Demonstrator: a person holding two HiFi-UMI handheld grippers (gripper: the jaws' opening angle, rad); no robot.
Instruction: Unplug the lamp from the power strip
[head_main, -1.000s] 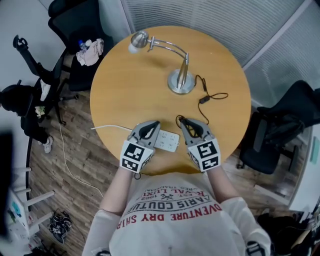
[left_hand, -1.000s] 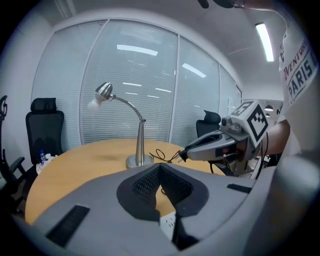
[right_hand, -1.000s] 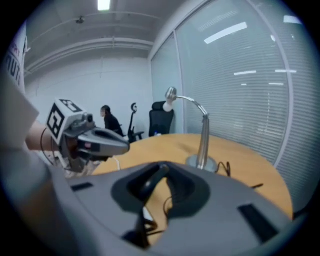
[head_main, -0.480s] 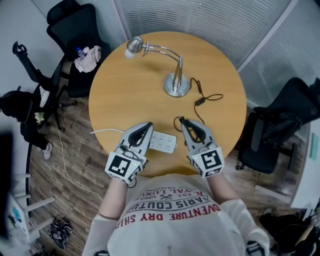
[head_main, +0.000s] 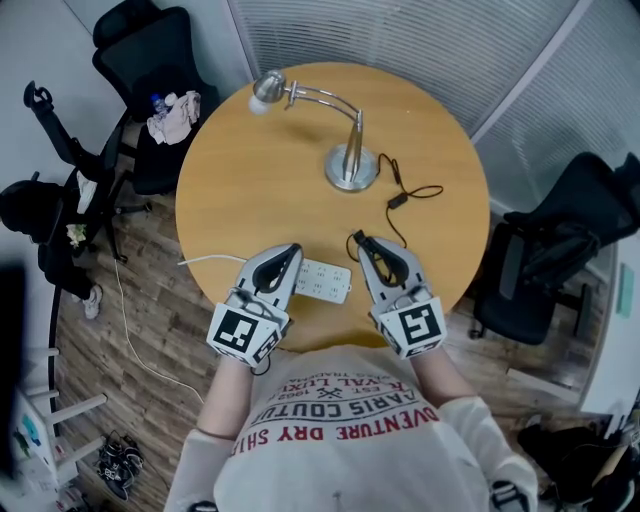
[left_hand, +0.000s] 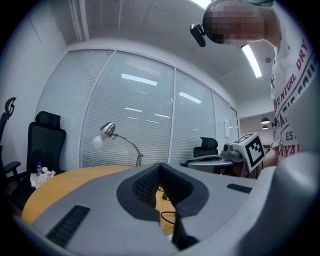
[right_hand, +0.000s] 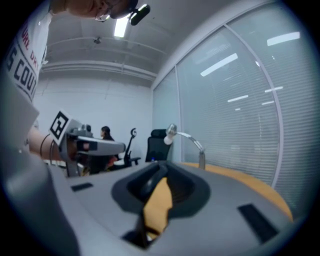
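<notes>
A silver desk lamp (head_main: 350, 165) stands at the far side of the round wooden table (head_main: 250, 190). Its black cord (head_main: 400, 195) winds toward me and ends at the tips of my right gripper (head_main: 358, 240). That gripper is shut on a dark plug (right_hand: 150, 182), which is held clear of the white power strip (head_main: 325, 281). My left gripper (head_main: 292, 251) lies over the strip's left end, its fingers drawn together with nothing seen between them. The lamp (left_hand: 107, 131) also shows beyond the left jaws.
The strip's white cable (head_main: 205, 262) runs off the table's left edge to the floor. A black chair (head_main: 150, 60) with a cloth (head_main: 172, 105) stands at the far left, another chair (head_main: 560, 240) at the right. Window blinds line the back.
Both grippers have drawn slightly back toward me; the left one sits a little further left over the strip. Plug, strip and lamp keep their places.
</notes>
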